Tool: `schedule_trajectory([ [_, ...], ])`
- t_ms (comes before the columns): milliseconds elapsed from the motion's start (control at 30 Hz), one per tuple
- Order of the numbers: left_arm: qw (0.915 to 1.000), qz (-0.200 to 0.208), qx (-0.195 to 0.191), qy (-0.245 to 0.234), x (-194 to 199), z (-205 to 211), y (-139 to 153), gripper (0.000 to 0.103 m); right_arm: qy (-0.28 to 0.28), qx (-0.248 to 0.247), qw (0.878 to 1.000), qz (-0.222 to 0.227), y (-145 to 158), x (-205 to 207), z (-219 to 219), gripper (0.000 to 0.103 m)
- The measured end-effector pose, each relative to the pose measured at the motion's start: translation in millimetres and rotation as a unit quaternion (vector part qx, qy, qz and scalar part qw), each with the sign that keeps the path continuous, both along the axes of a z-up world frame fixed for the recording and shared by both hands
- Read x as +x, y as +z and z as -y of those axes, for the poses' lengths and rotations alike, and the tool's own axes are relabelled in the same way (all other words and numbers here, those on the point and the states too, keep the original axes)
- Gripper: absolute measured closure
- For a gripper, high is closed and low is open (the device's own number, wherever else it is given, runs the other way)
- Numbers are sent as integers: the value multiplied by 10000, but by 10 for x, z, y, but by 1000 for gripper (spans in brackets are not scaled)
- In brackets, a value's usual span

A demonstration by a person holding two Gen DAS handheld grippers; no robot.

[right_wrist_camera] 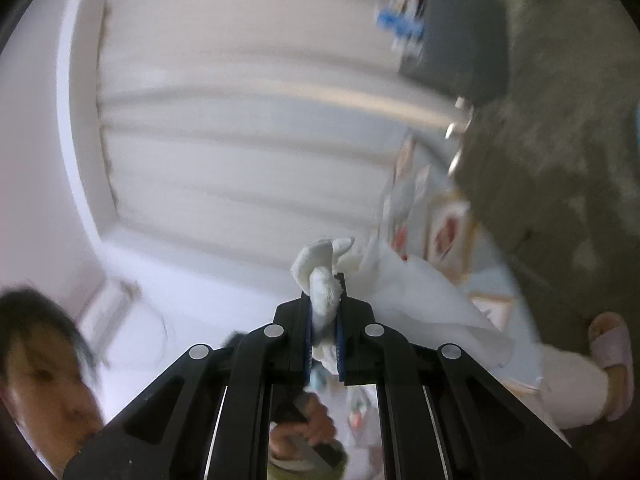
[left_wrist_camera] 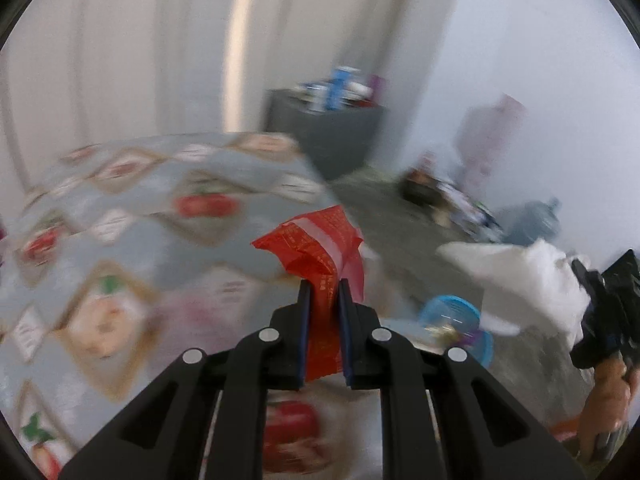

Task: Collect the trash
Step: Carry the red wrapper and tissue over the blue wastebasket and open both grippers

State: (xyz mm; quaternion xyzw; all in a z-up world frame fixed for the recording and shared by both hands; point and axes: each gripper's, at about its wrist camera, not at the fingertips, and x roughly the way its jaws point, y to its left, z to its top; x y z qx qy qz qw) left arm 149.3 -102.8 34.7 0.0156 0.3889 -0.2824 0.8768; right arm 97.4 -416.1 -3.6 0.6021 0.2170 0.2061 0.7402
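Above the fruit-print tablecloth (left_wrist_camera: 120, 208), the left gripper (left_wrist_camera: 325, 292) pinches a red snack wrapper (left_wrist_camera: 320, 244); beside it, the right gripper (right_wrist_camera: 325, 300) is clamped on crumpled white tissue (right_wrist_camera: 324, 276).

A home: curtains (left_wrist_camera: 120, 40), fruit-patterned tablecloth (left_wrist_camera: 120, 208), slipper (right_wrist_camera: 612, 344).

The right tongs (right_wrist_camera: 325, 312) pinch a crumpled white tissue (right_wrist_camera: 320, 276), with a patterned cloth-covered counter (right_wrist_camera: 452, 232) and grey floor (right_wrist_camera: 560, 160) blurred beyond.
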Motion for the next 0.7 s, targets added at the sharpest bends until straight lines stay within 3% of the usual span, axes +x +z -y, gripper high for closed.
schedule_trajectory([
  [100, 9980, -30, 134, 614, 97, -506, -73, 91, 379, -386, 9983, -225, -112, 360, -378, 91],
  [133, 9972, -63, 156, 726, 108, -613, -102, 91, 524, -736, 9950, -423, -163, 506, -530, 91],
  [267, 9927, -297, 302, 1131, 118, -1053, -310, 91, 687, -2043, 9672, -1341, -321, 785, -867, 60],
  [333, 9911, -444, 264, 1231, 113, -1230, -407, 91, 605, -2400, 9580, -1448, -287, 779, -882, 59],
  [433, 9902, -508, 228, 1278, 122, -1358, -486, 91, 377, -2614, 9540, -1422, -179, 692, -872, 55],
  [567, 9909, -538, 92, 1233, 109, -1438, -511, 91, 126, -2507, 9564, -1493, -150, 581, -806, 55],
  [700, 9917, -491, -21, 1189, 131, -1439, -509, 91, 162, -2698, 9481, -1673, -270, 685, -865, 65],
])
